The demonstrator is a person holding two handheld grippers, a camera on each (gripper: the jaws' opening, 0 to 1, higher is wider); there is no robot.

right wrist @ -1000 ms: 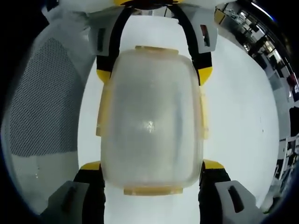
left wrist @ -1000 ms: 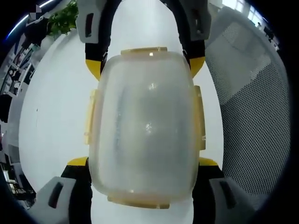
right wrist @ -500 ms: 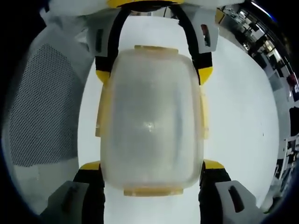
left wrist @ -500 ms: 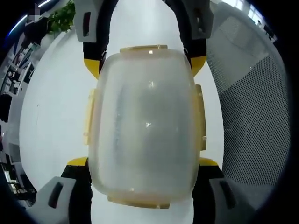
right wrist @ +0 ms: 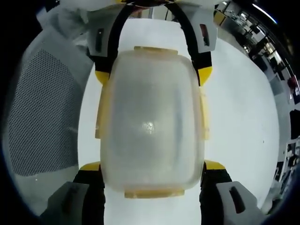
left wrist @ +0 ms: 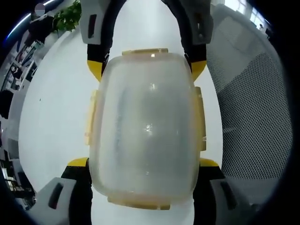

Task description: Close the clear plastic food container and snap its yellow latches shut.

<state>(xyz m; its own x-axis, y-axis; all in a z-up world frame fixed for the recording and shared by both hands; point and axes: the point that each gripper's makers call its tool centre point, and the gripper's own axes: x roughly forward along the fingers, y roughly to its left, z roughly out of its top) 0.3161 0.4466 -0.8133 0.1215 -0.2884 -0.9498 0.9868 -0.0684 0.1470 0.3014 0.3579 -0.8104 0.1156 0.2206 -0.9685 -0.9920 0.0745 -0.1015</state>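
A clear plastic container (left wrist: 145,126) with pale yellow latches sits over the white table between both grippers. In the left gripper view my left gripper (left wrist: 143,164) has its yellow-tipped jaws pressed on the container's two long sides at the near end. The right gripper (left wrist: 145,68) holds the far end the same way. A yellow latch (left wrist: 143,50) lies at the far end, and others lie at the near end and along each side. The right gripper view mirrors this: right gripper (right wrist: 150,165) near, left gripper (right wrist: 152,75) far, container (right wrist: 150,122) between. Whether the latches are snapped is unclear.
The white table (left wrist: 51,117) stretches under the container. A grey mesh chair back (left wrist: 253,117) stands beside the table, on the left in the right gripper view (right wrist: 42,108). A green plant (left wrist: 65,18) and office furniture (right wrist: 262,47) stand far off.
Only the background has shifted slightly with the hands. Both grippers keep the same hold on the container.
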